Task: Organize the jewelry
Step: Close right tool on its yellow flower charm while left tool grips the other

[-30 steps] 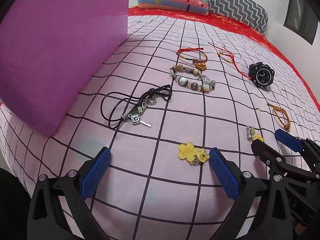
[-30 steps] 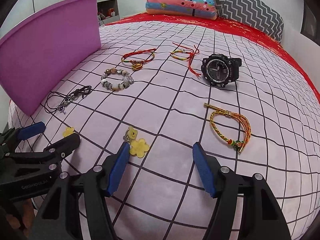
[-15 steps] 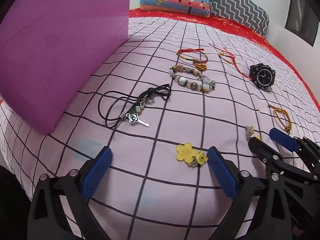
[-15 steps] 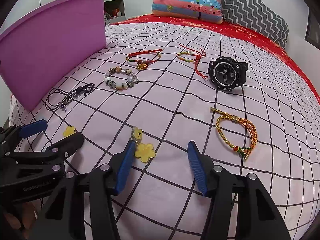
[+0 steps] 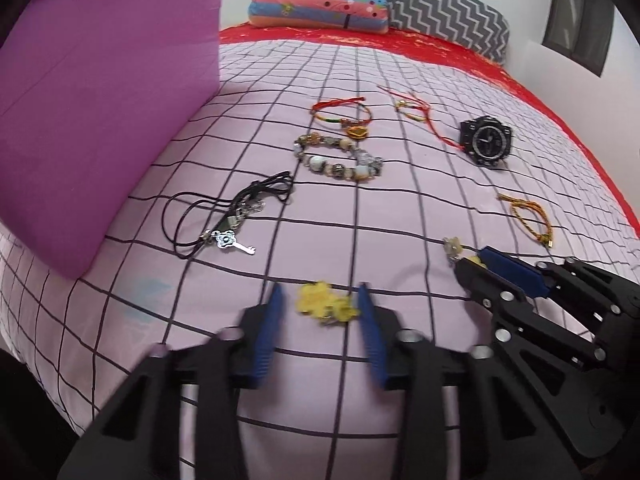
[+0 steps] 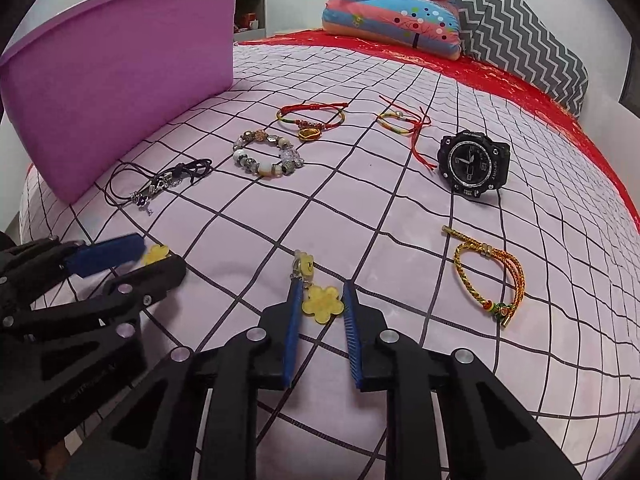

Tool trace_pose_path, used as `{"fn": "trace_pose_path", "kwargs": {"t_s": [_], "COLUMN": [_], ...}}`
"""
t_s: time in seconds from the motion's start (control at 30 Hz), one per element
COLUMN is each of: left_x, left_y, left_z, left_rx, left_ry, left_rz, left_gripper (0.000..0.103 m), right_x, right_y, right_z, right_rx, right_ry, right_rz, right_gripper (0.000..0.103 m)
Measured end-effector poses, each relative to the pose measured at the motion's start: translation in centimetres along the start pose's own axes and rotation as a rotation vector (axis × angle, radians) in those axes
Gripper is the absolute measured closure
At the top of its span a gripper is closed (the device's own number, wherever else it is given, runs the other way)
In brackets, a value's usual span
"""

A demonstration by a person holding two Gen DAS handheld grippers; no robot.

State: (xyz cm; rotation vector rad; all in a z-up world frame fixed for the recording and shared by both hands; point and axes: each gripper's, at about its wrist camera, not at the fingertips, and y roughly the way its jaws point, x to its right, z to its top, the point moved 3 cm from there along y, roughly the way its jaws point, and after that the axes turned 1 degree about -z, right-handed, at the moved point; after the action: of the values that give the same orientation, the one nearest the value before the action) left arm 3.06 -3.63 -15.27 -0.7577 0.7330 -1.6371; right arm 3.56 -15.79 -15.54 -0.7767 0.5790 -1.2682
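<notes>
- Pink grid-patterned bedspread (image 6: pixel 400 208) covers the bed and carries all items; both tools point down at its near edge.
- Left tool (image 5: pixel 320 300): its jaws have just been closing and now stand narrow. A yellow flower charm (image 5: pixel 322 304) lies on the bedspread between the blue pads (image 5: pixel 270 324). The view is blurred, so pad contact cannot be confirmed.
- Right tool (image 6: pixel 320 300): its jaws have just been closing and now stand narrow. A second yellow flower charm (image 6: pixel 322 305) lies between the pads (image 6: pixel 292 328), just beside both; firm contact cannot be told. Its smiley link (image 6: pixel 306 264) extends just beyond the left fingertip.
- Right of the right tool: a yellow braided bracelet (image 6: pixel 490 276).
- Ahead and left of the left tool: a black cord necklace (image 5: pixel 232 212) with a silver key pendant.
- Further ahead of both tools: a beaded bracelet (image 6: pixel 266 156), then two red string bracelets (image 6: pixel 312 118) side by side.
- Far ahead and right of the right tool: a black wristwatch (image 6: pixel 472 164).
- Far left of both tools: a purple tub (image 6: pixel 120 80) resting on the bedspread.
- Farthest from the tools: stacked pillows (image 6: pixel 400 16) at the head of the bed.
</notes>
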Motion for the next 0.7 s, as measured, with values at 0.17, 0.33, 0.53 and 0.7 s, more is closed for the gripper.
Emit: {"fn": "trace_pose_path", "kwargs": {"t_s": [0.17,0.33,0.53,0.7], "left_x": [0.2,0.2,0.4,0.6], "left_y": [-0.4,-1.2,-3.0,-5.1], "left_z": [0.2,0.2,0.5,0.6], "left_rx": [-0.034,-0.046,-0.026,-0.002], "left_ry": [-0.017,-0.029,-0.005,0.004], "left_rz": [-0.094,-0.143,-0.169,-0.191], "left_gripper": [0.086,0.088,0.088,0.088], "right_x": [0.4,0.6,0.6,0.6], "right_y": [-0.5,-1.5,-3.3,-5.2], "right_z": [-0.1,-0.4,-0.5,-0.6], "right_rx": [-0.002,-0.002,0.013,0.03], "right_ry": [0.046,0.083,0.125,0.149], "right_rz": [0.029,0.043,0.053,0.061], "right_gripper": [0.083,0.083,0.083,0.083]}}
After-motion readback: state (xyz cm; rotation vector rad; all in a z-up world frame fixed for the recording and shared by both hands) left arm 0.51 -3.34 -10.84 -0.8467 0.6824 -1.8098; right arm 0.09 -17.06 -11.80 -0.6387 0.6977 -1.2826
